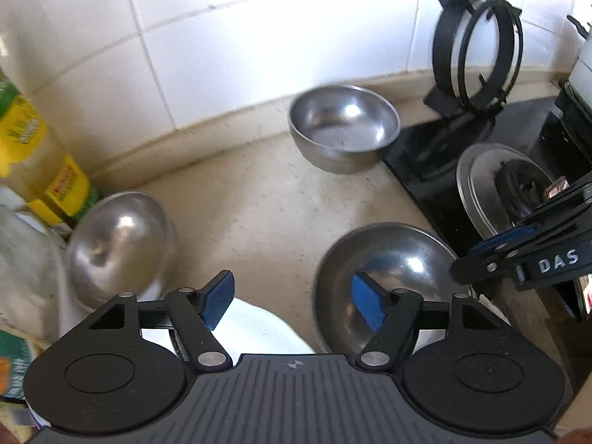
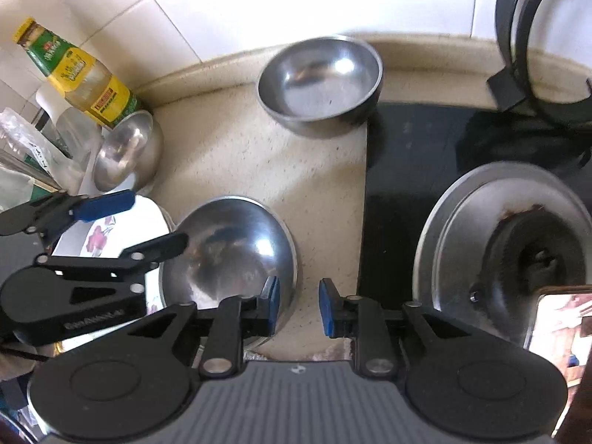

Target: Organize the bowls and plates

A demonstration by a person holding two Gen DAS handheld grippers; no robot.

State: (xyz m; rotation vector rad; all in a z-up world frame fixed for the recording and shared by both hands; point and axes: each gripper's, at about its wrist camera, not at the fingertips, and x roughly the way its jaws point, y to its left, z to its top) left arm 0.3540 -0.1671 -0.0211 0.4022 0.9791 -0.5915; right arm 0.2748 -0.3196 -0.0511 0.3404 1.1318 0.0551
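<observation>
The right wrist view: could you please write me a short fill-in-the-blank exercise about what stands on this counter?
1. The bottle wears a yellow and ___ label.
2. The plate is ___ with a pink flower print.
3. The far bowl stands by the corner of the ___ stovetop.

Missing words: green; white; black.

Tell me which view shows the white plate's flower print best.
The right wrist view: the white plate shows pink flowers on its face, partly crossed by the left gripper. The left wrist view catches only a plain white patch of the plate between the fingers, no print visible.
</observation>
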